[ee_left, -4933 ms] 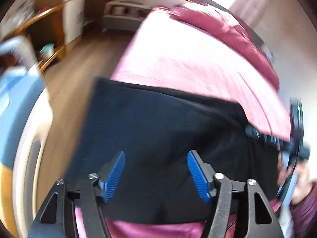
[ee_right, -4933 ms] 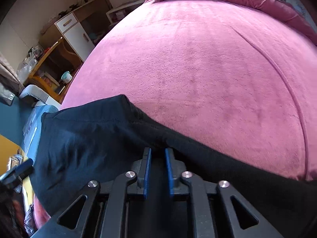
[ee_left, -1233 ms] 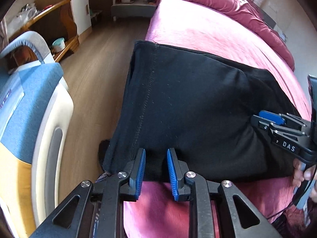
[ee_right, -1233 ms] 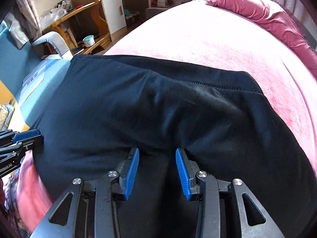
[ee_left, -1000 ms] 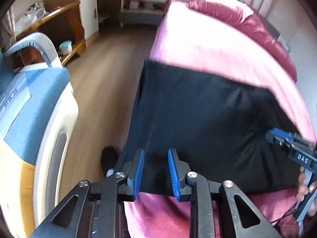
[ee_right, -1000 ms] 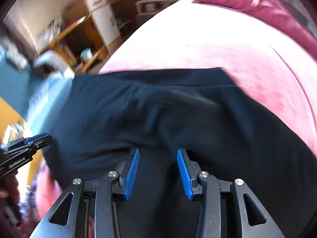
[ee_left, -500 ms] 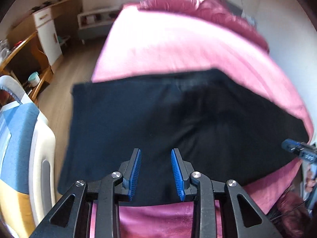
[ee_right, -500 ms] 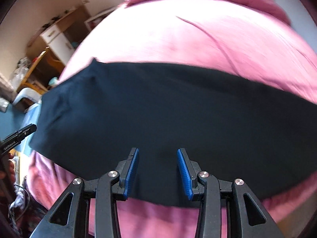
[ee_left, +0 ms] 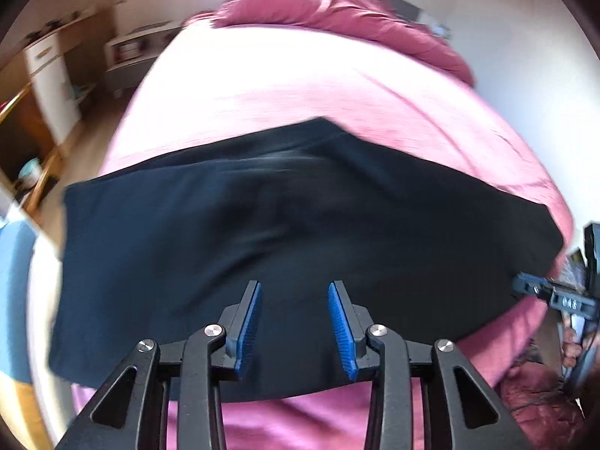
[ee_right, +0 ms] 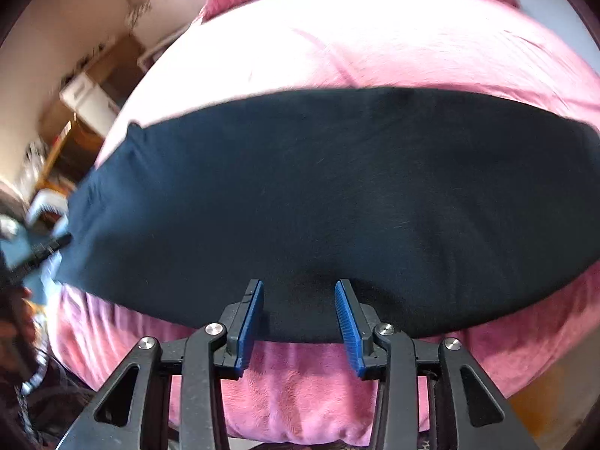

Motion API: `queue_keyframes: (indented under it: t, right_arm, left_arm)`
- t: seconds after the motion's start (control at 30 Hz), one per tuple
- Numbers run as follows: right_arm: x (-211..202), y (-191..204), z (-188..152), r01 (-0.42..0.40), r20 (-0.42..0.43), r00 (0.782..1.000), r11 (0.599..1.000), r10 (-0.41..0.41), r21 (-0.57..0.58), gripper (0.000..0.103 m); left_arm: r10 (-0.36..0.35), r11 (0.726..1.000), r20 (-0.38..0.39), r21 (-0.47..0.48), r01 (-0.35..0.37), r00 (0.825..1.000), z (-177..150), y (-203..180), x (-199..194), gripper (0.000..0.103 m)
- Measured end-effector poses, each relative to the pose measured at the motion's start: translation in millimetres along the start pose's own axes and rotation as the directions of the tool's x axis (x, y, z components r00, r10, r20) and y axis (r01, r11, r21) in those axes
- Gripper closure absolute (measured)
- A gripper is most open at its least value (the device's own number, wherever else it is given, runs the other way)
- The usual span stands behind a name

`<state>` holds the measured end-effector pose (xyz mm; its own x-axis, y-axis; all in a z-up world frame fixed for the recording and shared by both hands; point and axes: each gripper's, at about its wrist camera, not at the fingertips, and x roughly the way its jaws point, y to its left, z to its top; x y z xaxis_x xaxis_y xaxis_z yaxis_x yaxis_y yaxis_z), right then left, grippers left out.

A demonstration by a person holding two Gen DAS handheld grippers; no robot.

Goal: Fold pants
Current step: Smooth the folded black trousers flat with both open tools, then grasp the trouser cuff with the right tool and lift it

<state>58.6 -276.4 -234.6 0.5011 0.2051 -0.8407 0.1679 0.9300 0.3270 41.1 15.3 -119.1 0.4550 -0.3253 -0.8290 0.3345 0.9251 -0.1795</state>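
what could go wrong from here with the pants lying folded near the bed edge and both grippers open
1. The black pants lie close to the near edge of the pink bed, and their left end seems to overhang the side, so they could slide off.
2. The left gripper and right gripper are open above the cloth; shutting now might pinch only the top layer and undo the fold.
3. A soft ridge shows in the left wrist view; folding over it could set a crease.

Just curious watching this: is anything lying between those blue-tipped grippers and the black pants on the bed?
Nothing visible. The pants lie flat on the pink bed, directly ahead of the open left gripper and open right gripper.
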Motion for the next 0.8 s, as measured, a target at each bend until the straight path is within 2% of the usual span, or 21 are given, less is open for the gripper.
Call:
queue_keyframes:
  t: [0.13,0.2,0.33,0.4,0.5,0.6,0.7,0.8]
  right_arm:
    - [-30.3,-58.9,0.7,-0.031,0.072,0.997,0.982,0.018,0.186,0.062]
    - [-44.5,-98.1,1.5,-0.051,0.110,0.994,0.953,0.019,0.299,0.062]
    - [-64.7,-175.0,-14.3,-0.107,0.207,0.978,0.844,-0.005,0.526,0.067]
    - [-68.9,-212.8,-21.6,-0.157,0.259,0.966,0.768,-0.012,0.621,0.067]
    - [-67.7,-251.0,-27.8,-0.211,0.310,0.950,0.680,-0.025,0.702,0.067]
    - [-63.1,-276.1,-30.8,-0.267,0.358,0.934,0.620,-0.023,0.738,0.067]
    - [-58.5,-287.5,-28.9,-0.315,0.405,0.914,0.590,-0.022,0.744,0.067]
    - [-74.7,-319.5,-36.4,-0.346,0.438,0.899,0.568,-0.028,0.747,0.067]
  left_arm:
    - [-0.043,0.997,-0.035,0.068,0.046,0.998,-1.2,-38.7,16.7,0.066]
    - [-0.044,0.994,-0.058,0.093,0.050,0.997,-1.7,-52.8,26.2,0.066]
    - [-0.046,0.991,-0.085,0.119,0.056,0.995,-4.2,-73.6,40.3,0.066]
    - [-0.041,0.991,-0.092,0.123,0.052,0.995,-0.4,-75.7,50.9,0.066]
    - [-0.037,0.993,-0.097,0.104,0.047,0.995,1.0,-84.3,60.1,0.065]
    - [-0.053,0.997,-0.097,0.058,0.059,0.994,0.0,-81.1,61.2,0.064]
    - [-0.105,0.994,-0.094,-0.007,0.105,0.990,-6.6,-65.5,57.6,0.055]
    - [-0.132,0.990,-0.100,-0.062,0.126,0.986,-5.5,-60.2,59.6,0.053]
